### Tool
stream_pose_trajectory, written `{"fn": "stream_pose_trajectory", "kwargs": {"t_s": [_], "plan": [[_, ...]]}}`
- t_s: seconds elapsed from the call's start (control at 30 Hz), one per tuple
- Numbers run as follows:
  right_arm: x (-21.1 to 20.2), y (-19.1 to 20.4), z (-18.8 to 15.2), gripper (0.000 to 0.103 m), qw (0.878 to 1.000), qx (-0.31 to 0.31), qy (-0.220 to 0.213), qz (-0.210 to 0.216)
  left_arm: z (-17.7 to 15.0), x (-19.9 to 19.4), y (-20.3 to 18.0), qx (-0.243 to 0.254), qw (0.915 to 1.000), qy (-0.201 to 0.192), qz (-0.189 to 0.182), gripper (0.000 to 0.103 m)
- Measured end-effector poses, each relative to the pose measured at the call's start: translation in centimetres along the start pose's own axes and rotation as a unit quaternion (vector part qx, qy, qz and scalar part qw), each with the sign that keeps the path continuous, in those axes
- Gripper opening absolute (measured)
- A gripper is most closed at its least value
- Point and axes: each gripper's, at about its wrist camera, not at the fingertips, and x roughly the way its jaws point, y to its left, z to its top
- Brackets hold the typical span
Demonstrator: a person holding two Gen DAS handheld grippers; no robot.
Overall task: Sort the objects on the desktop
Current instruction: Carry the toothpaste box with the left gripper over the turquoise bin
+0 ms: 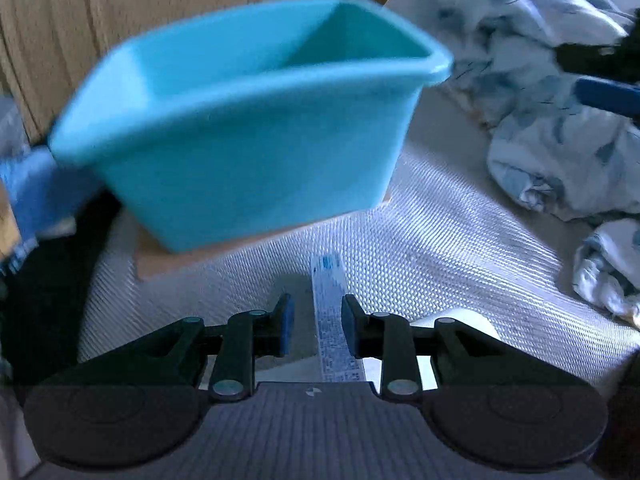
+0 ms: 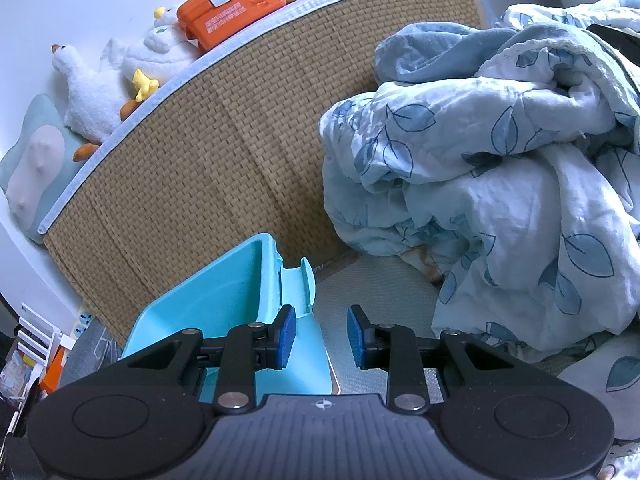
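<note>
A turquoise plastic bin (image 1: 248, 128) stands on a wooden board on the woven mat, just ahead of my left gripper (image 1: 317, 326). The left gripper is open, its blue pads either side of a long white printed tube (image 1: 330, 312) that lies on the mat; the pads do not touch it. A white roll (image 1: 460, 320) peeks from behind the right finger. In the right wrist view the same bin (image 2: 224, 308) sits low left, under my right gripper (image 2: 321, 336), which is open and empty. The right gripper's blue pad also shows in the left wrist view (image 1: 608, 96).
A crumpled leaf-print quilt (image 2: 500, 184) fills the right side and shows in the left wrist view (image 1: 552, 92). A rattan mat (image 2: 224, 148) covers the bed. An orange first-aid box (image 2: 230, 4) and plush ducks (image 2: 120, 76) lie along the far edge.
</note>
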Motion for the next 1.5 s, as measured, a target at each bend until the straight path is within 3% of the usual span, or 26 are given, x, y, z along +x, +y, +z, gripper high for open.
{"fn": "stream_pose_trajectory", "kwargs": {"t_s": [0.17, 0.43, 0.53, 0.67, 0.87, 0.93, 1.07, 1.27, 1.5], "plan": [[0.2, -0.1, 0.0, 0.032, 1.000, 0.002, 0.002, 0.000, 0.7, 1.0, 0.7, -0.037, 0.9992, 0.006, -0.011, 0.034], [0.3, -0.1, -0.1, 0.032, 1.000, 0.004, 0.005, 0.002, -0.4, 2.7, 0.3, -0.035, 0.9980, 0.048, -0.022, 0.037], [0.2, 0.0, 0.0, 0.032, 1.000, 0.002, 0.005, 0.003, -1.1, 3.8, 0.8, -0.053, 0.9957, 0.062, -0.043, 0.028], [0.2, -0.1, 0.0, 0.032, 1.000, 0.004, 0.004, 0.000, -1.5, 3.7, 1.0, -0.059, 0.9950, 0.057, -0.057, 0.027], [0.3, 0.1, -0.1, 0.032, 1.000, 0.000, 0.006, 0.002, -1.7, 0.5, -0.7, 0.010, 0.9993, 0.002, -0.036, 0.027], [0.3, 0.1, -0.1, 0.032, 1.000, 0.000, 0.006, 0.002, -1.8, -0.7, -1.4, 0.045, 0.9985, -0.014, -0.029, 0.027], [0.4, 0.1, -0.1, 0.032, 1.000, 0.000, 0.007, 0.001, -1.8, -3.0, -2.0, 0.069, 0.9965, -0.037, -0.028, 0.027], [0.3, 0.2, -0.2, 0.032, 1.000, -0.003, 0.009, 0.002, -1.0, -5.0, -1.1, 0.047, 0.9962, -0.071, -0.021, 0.027], [0.3, 0.4, -0.3, 0.032, 1.000, -0.008, 0.012, 0.003, 1.0, -8.6, 0.3, 0.010, 0.9901, -0.140, -0.008, 0.027]]}}
